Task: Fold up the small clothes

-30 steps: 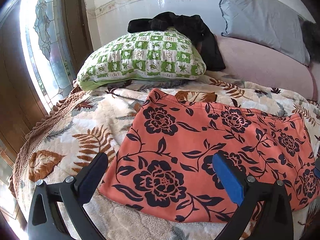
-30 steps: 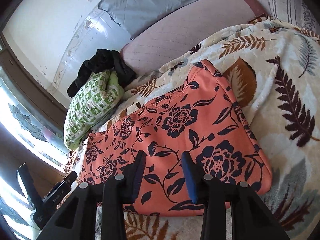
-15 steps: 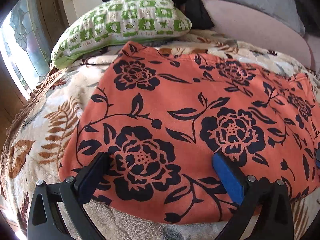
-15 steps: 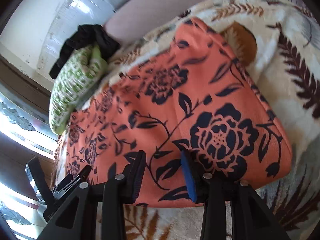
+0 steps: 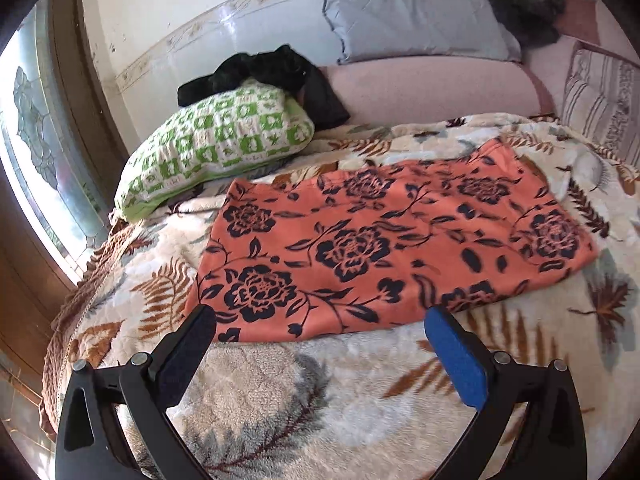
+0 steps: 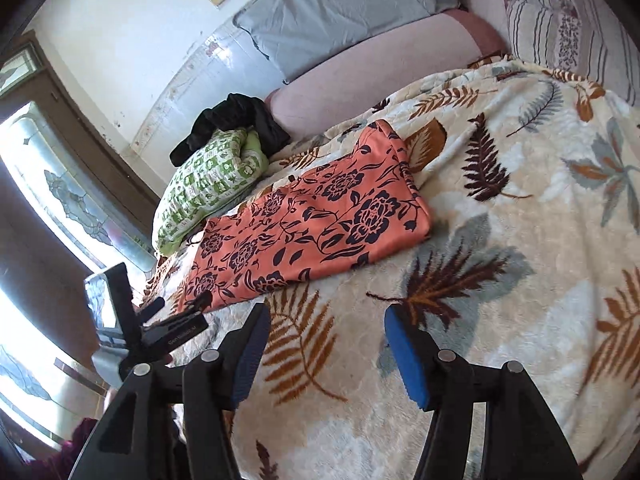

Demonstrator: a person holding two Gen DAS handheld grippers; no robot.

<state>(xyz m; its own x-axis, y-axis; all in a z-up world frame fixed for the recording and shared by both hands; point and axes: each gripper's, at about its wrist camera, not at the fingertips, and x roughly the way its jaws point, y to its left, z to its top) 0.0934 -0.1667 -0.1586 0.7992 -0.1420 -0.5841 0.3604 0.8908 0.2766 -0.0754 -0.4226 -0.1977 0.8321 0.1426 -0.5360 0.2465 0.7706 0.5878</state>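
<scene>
An orange garment with dark flowers (image 5: 380, 240) lies folded flat as a long rectangle on the leaf-patterned blanket (image 5: 280, 400). My left gripper (image 5: 320, 320) stands wide open just short of the garment's near edge, with nothing between its fingers. In the right wrist view the garment (image 6: 312, 224) lies ahead and to the left. My right gripper (image 6: 326, 316) hovers over bare blanket near the garment's front edge; its jaws are opening and hold nothing. The left gripper (image 6: 182, 304) shows at the garment's left end.
A green checked pillow (image 5: 216, 148) with black clothing (image 5: 276, 72) on it sits behind the garment. Behind them lie a pink bolster (image 5: 432, 88), a grey pillow (image 5: 408, 12) and a striped pillow (image 5: 600, 96). A stained-glass window (image 5: 36, 152) borders the bed's left side.
Both grippers have drawn back from over the garment toward the near side of the bed. The right gripper's jaws have spread wider. The garment lies still.
</scene>
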